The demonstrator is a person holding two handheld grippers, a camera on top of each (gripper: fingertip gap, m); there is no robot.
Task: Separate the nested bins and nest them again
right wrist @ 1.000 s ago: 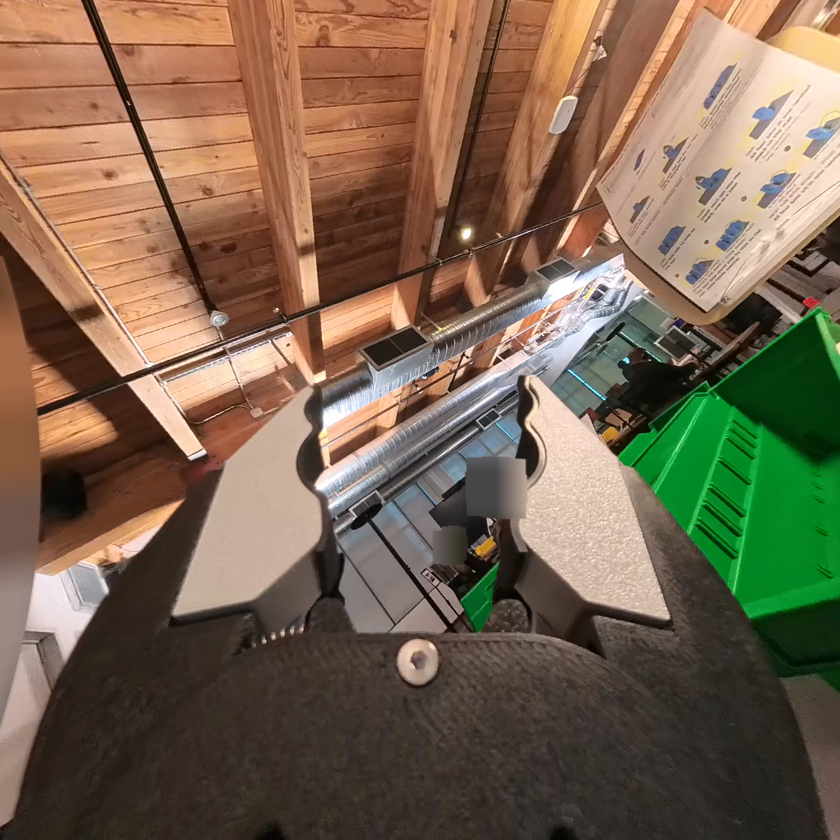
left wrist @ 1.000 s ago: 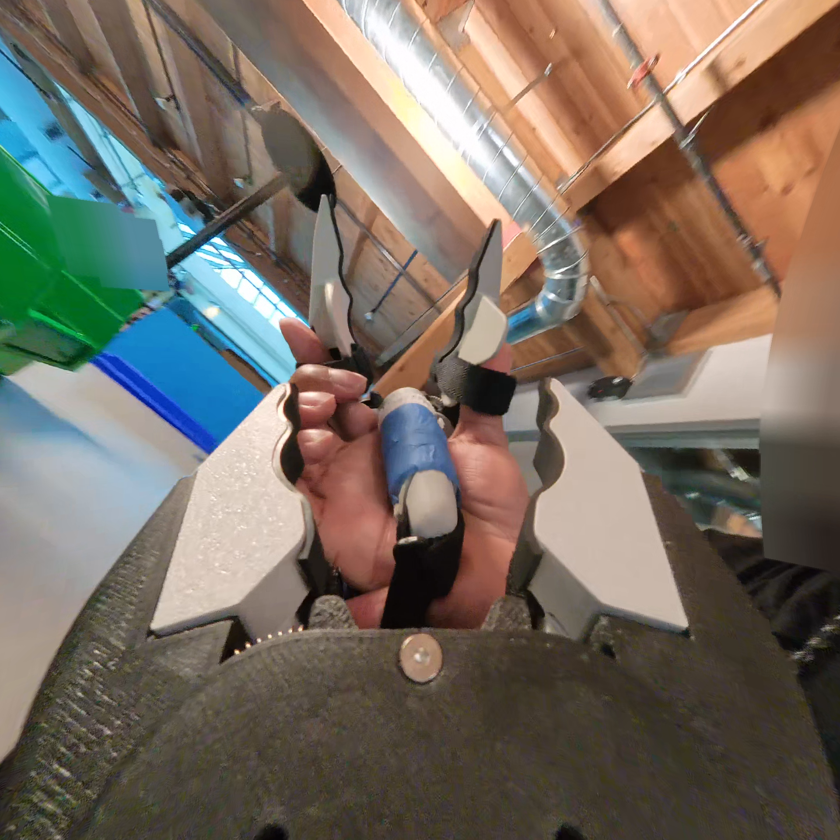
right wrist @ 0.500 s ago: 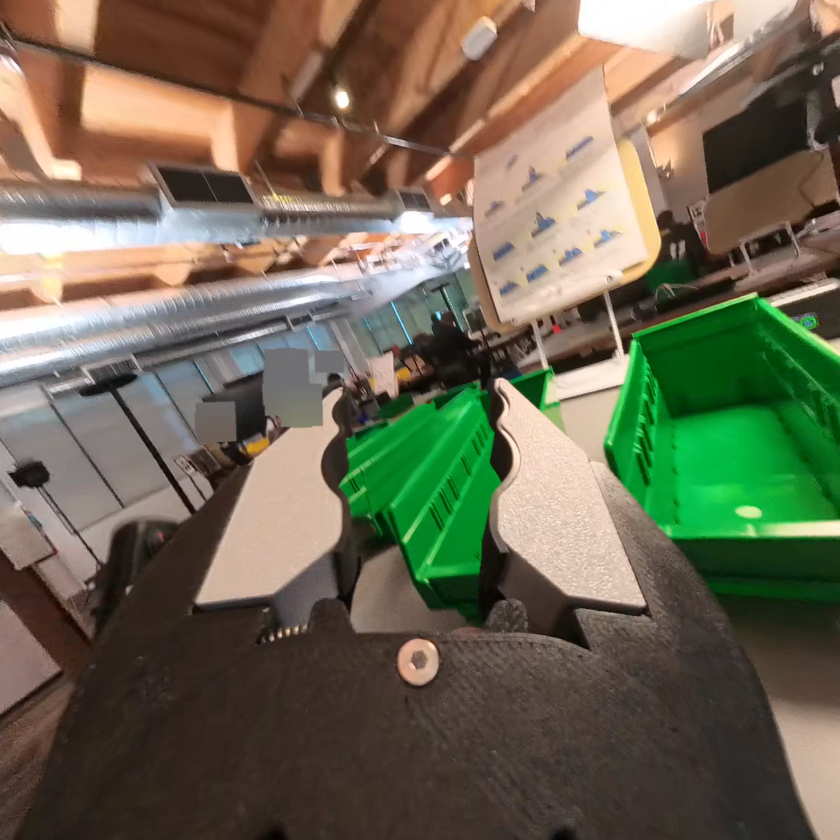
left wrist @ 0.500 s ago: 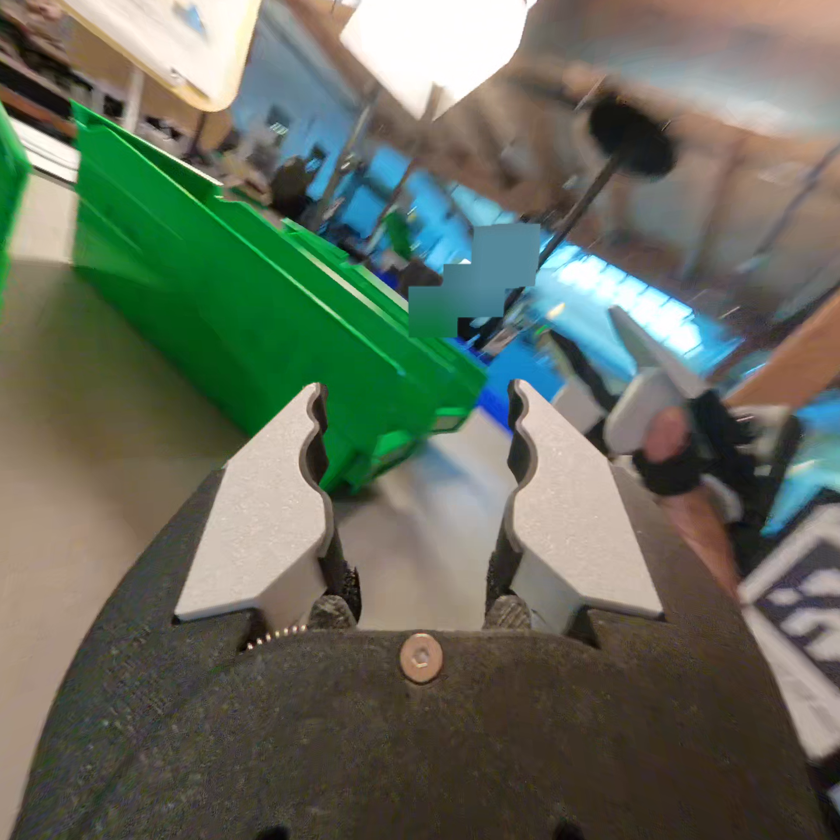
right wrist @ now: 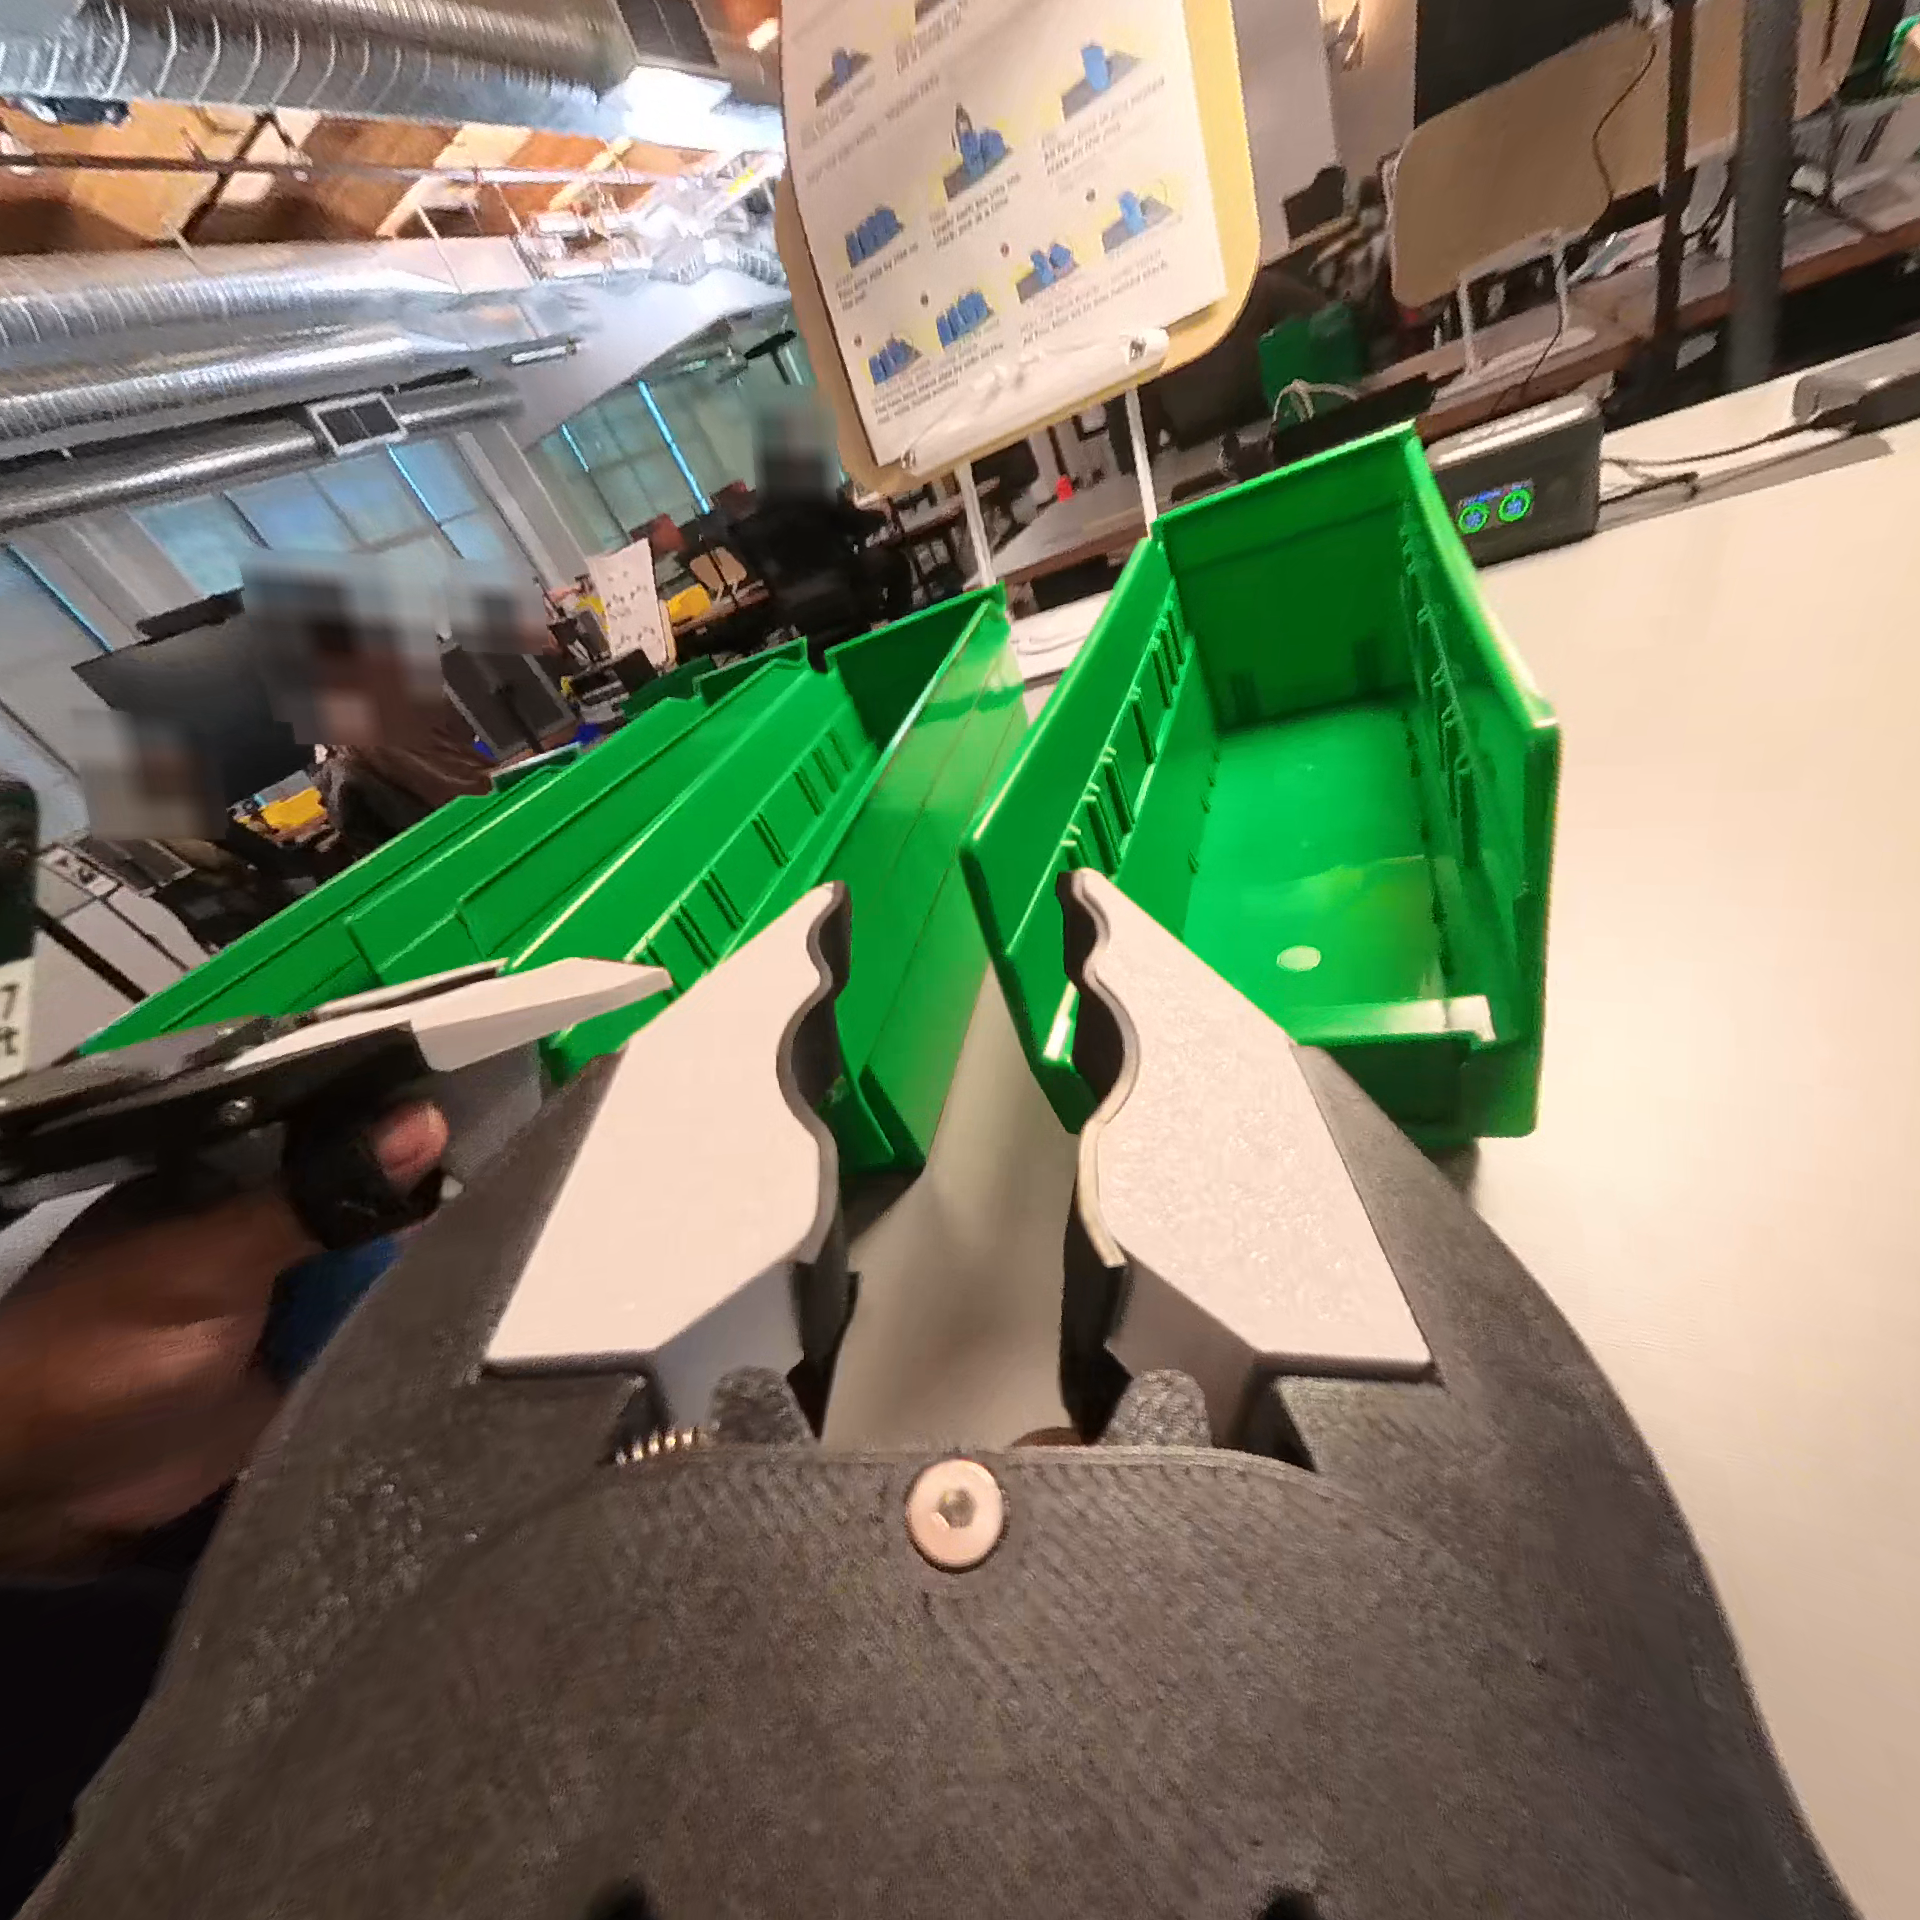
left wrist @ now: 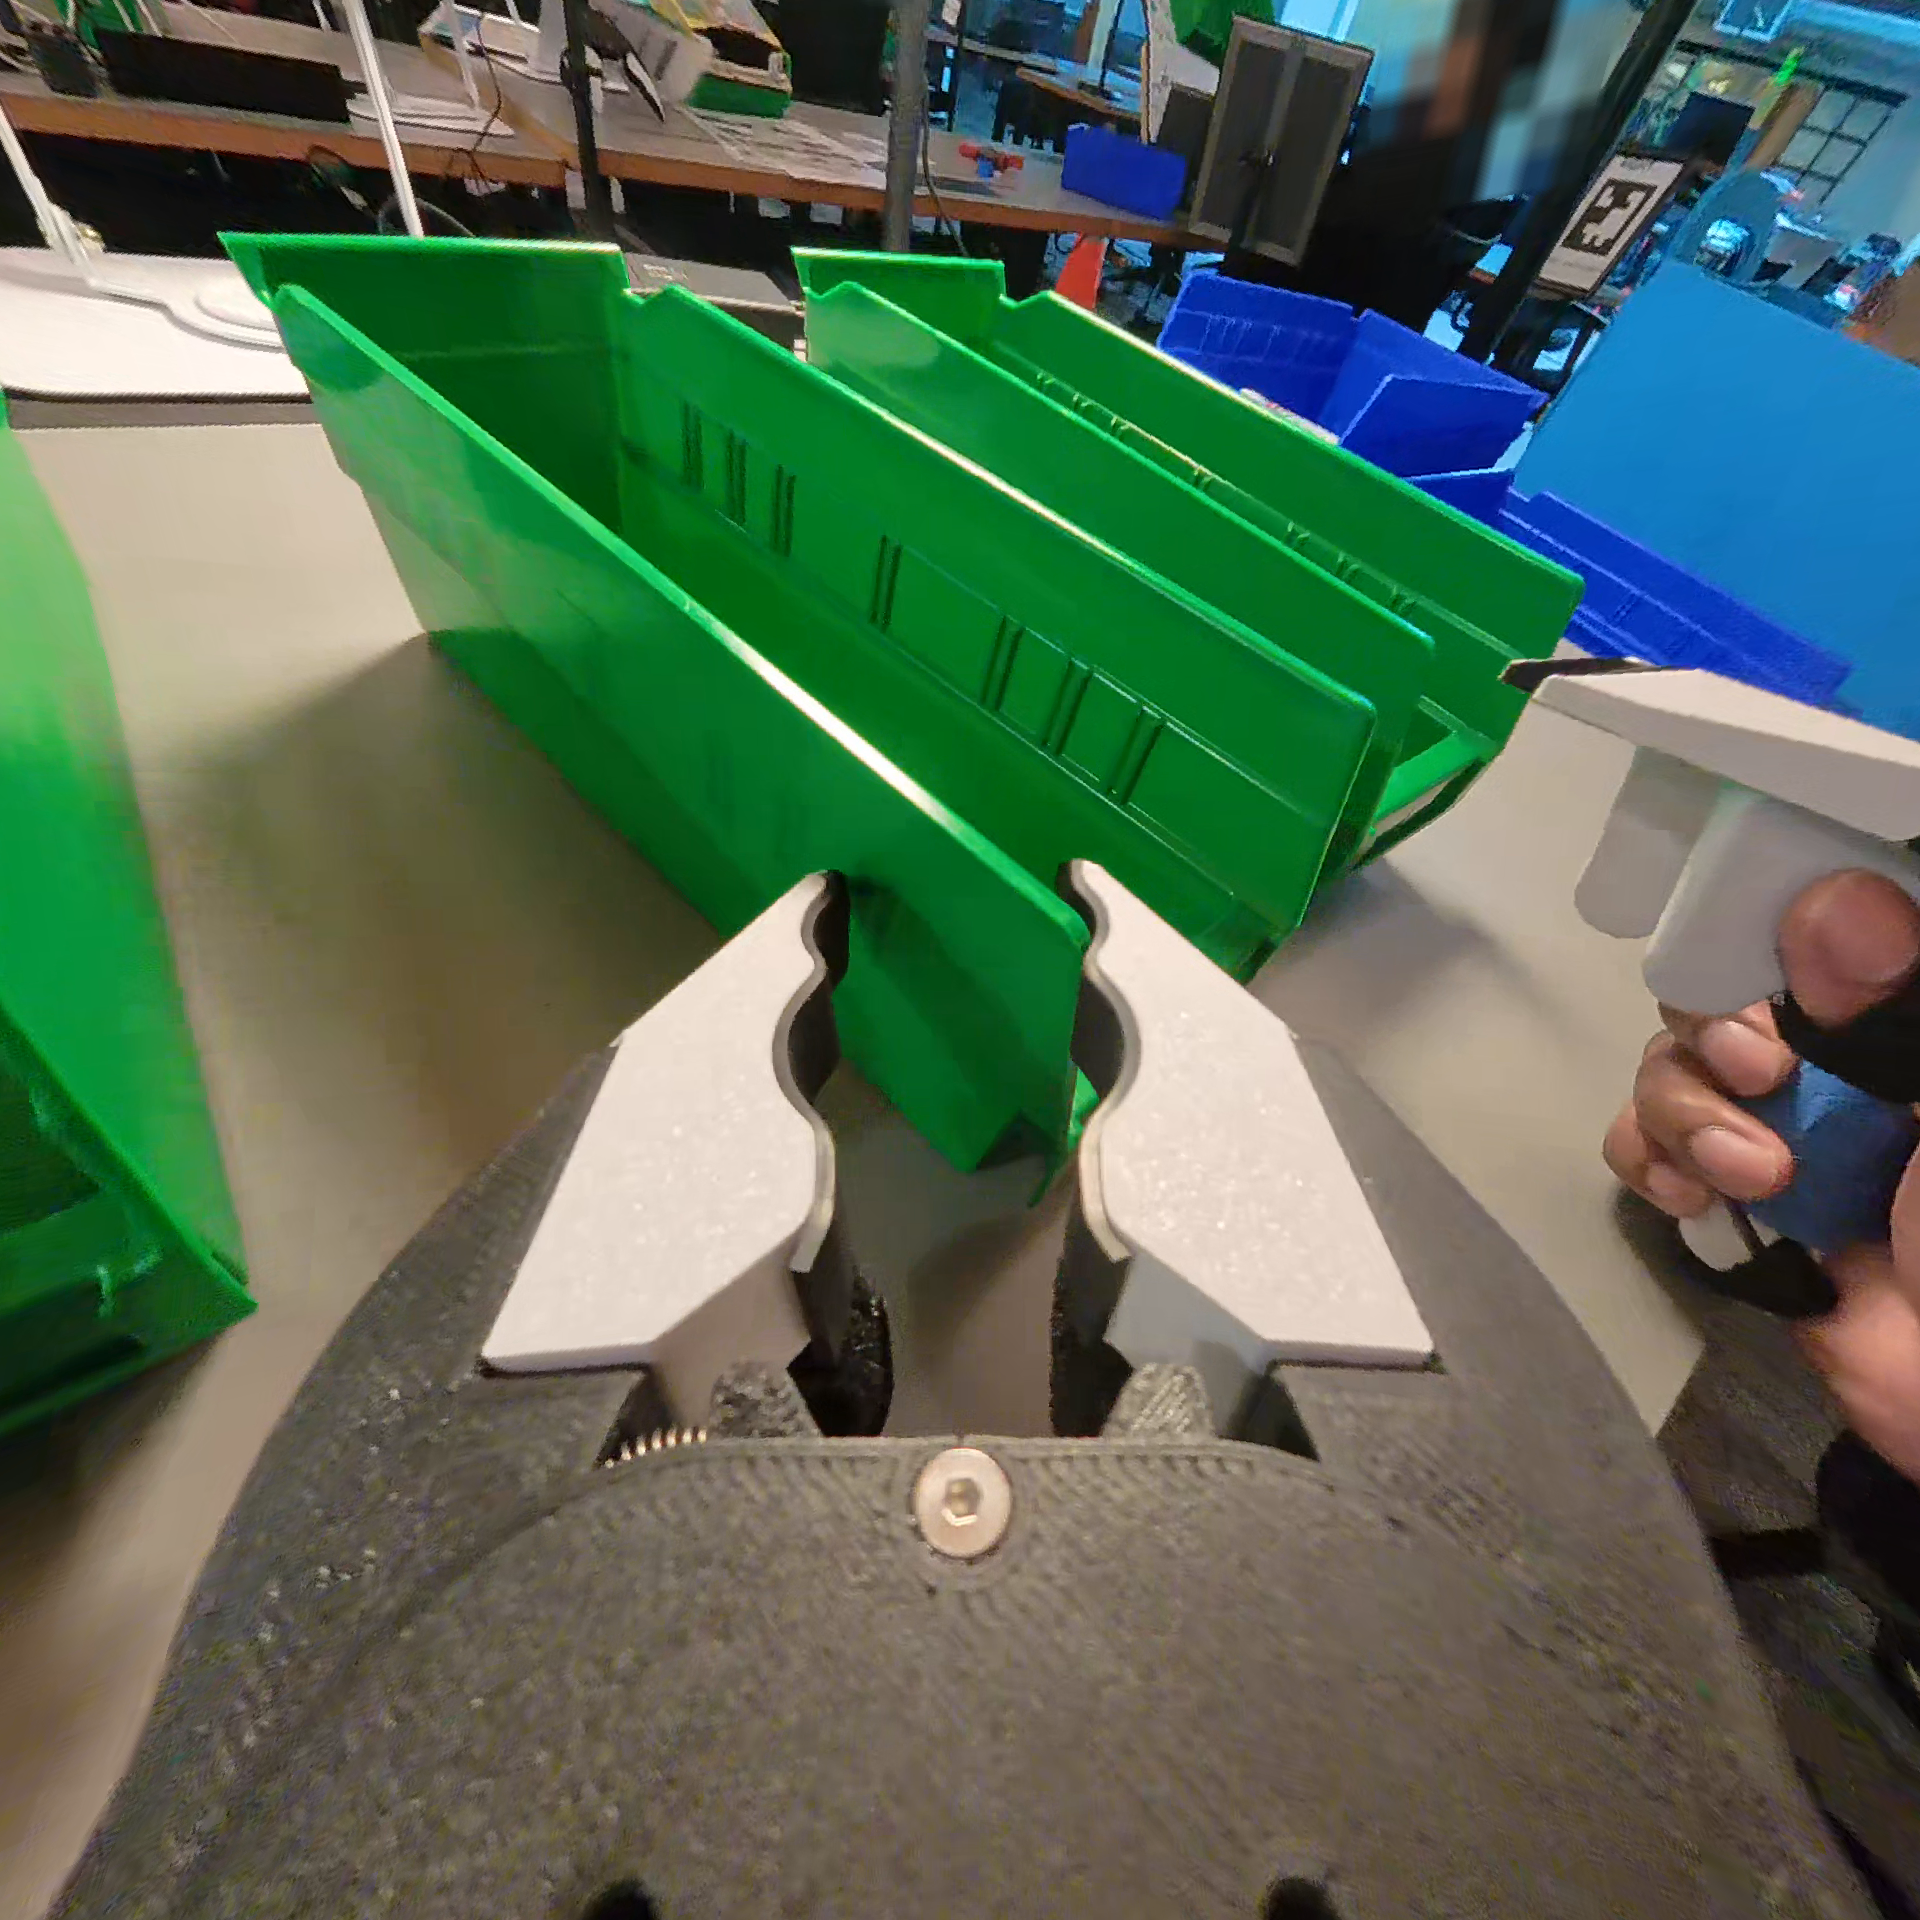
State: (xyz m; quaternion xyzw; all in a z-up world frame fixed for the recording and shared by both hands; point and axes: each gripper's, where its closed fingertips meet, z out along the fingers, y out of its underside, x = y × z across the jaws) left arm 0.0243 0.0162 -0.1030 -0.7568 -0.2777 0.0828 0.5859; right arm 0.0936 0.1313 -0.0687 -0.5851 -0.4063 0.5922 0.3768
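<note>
Several green bins [left wrist: 727, 582] sit nested in a row on the grey table [left wrist: 312, 831]. My left gripper [left wrist: 951, 894] is at the near end of the front bin. That bin's thin side wall [left wrist: 966, 1018] stands between my fingers. The jaws are partly apart, wider than the wall is thick, so nothing is gripped. A single green bin [left wrist: 83, 935] stands at the left edge. In the right wrist view my right gripper [right wrist: 951, 899] is partly open and empty over the table, between the nested bins [right wrist: 675, 831] and a single open bin [right wrist: 1309, 810]. The left gripper [right wrist: 540, 992] shows at that view's left.
Blue bins [left wrist: 1403, 384] and a blue board [left wrist: 1766, 468] stand behind the green row. A poster on a stand [right wrist: 1008, 208] rises behind the bins. Bare table [right wrist: 1714, 935] lies right of the single bin. A hand [left wrist: 1714, 1101] holds the right gripper [left wrist: 1662, 727].
Both views swung down from the ceiling to the table and bins. Both pairs of jaws narrowed from wide open. My left gripper came up to the front bin's wall.
</note>
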